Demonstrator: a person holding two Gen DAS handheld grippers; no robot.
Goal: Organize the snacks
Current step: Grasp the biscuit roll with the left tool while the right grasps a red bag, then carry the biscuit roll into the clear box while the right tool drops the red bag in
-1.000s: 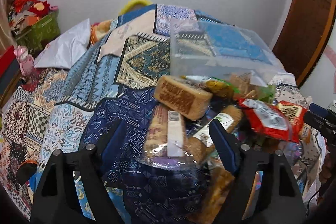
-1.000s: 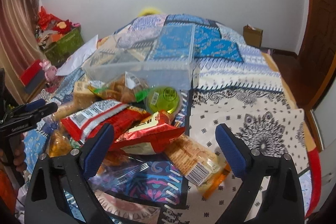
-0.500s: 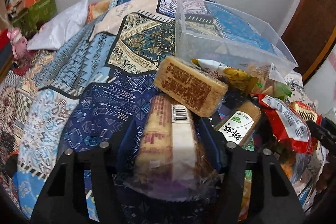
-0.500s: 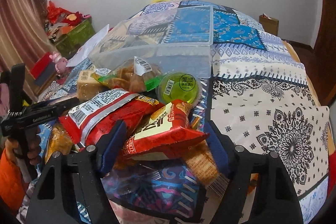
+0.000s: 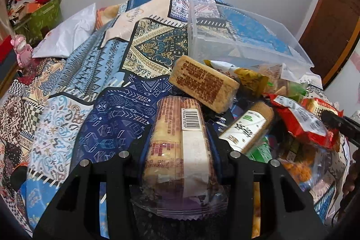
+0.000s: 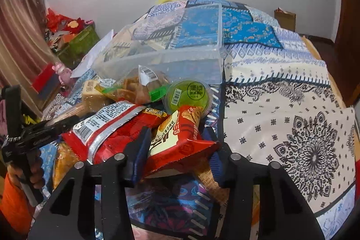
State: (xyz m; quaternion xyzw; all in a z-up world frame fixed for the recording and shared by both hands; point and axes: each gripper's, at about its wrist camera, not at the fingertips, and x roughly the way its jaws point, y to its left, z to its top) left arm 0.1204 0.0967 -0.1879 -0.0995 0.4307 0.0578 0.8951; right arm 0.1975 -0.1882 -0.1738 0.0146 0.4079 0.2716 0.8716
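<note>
The left gripper [image 5: 180, 145] pinches a long biscuit pack [image 5: 180, 150] in clear wrap; both blue pads press its long sides, and its barcode label faces up. The pack points away from the camera, its far end next to a tan wafer block [image 5: 203, 86] that lies tilted at the left of the snack pile. To the right of the held pack lies a biscuit roll [image 5: 246, 129] with a green-and-white label.

The right gripper [image 6: 177, 150] clamps a small red snack bag [image 6: 180, 143]. The left pad presses the bag's left edge; the right pad sits at its right edge, partly hidden by the bag's crumpled corner. Just left of this bag lies a larger red-and-silver bag [image 6: 112, 127], overlapping it. Behind both sits a round green cup [image 6: 187, 93] with a sealed lid, beside a clear bag of crackers [image 6: 137, 87].

The pile rests on a bed covered by a patchwork quilt [image 6: 281, 87]. A clear plastic bin [image 6: 171, 53] stands on the quilt directly behind the pile; the cracker bag touches its near wall. No snack is visible inside the bin.

In the right wrist view, the left gripper's black body appears at the left edge, held by the left hand [image 6: 33, 174].
</note>
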